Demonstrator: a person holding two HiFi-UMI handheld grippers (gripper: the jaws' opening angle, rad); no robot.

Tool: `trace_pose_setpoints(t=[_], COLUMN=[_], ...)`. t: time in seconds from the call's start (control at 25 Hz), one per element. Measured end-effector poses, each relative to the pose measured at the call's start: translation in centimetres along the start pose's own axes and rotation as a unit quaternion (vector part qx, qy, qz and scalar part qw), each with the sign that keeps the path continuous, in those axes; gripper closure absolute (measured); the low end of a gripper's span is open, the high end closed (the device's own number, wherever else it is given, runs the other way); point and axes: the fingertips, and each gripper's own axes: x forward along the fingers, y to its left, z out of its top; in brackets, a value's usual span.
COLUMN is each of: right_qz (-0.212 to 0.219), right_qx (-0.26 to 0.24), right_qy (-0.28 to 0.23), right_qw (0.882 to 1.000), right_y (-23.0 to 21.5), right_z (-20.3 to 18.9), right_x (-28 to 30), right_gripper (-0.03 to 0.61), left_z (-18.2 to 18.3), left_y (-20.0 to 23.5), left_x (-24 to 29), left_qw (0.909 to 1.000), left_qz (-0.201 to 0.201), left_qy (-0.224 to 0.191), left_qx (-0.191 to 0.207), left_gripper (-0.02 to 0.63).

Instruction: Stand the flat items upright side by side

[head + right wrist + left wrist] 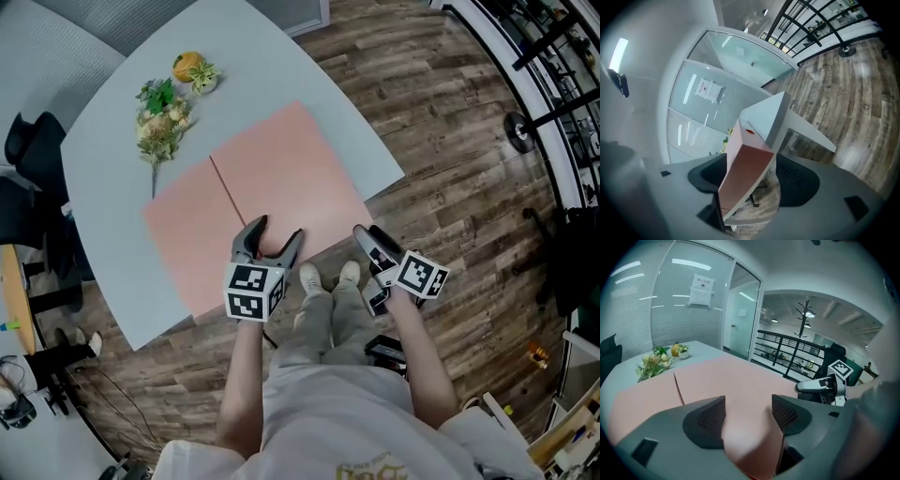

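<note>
Head view, left gripper (279,231) straddling pink sheet (291,178)

Flat items (281,178) salmon pink, desk (112,141) pale blue-grey, floor (450,122) brown wood-grain — left gripper (279,231) and right gripper (370,232) grey, marker cubes (251,291) black-and-white squares; flowers (161,117) green-cream

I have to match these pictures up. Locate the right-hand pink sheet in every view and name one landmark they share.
Head view: the right pink sheet lies mid-frame, right of the seam.
Left gripper view: the sheet fills the centre and runs in between the jaws.
Right gripper view: the sheet is sharply foreshortened at centre, its near end between the jaws.
Shared landmark: the grey table beneath it.
</note>
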Motion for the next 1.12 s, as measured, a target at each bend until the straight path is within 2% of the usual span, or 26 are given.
trace_pose_setpoints(t=[0.36,0.8,1.12], right_qz=[0.005,0.042,0.069], right_qx=[0.012,0.048,0.088], right_qy=[0.003,-0.01,0.007], right_qw=[1.0,0.998,0.994], right_y=[-0.6,-0.5,-0.4], right_z=[0.3,0.6,0.4], right_x=[1.6,2.6,3.5], right_gripper=[0.243,0.224,0.238], left_z=[-0.4,-0.5,-1.1], left_y=[-0.1,0.1,0.1], left_x=[1.2,1.4,1.9], left_qw=[0.9993,0.9992,0.9974], left_qz=[0.012,0.021,0.036], left_qy=[0.022,0.026,0.047], left_qx=[0.028,0.024,0.042], left_gripper=[0.314,0.314,0.314])
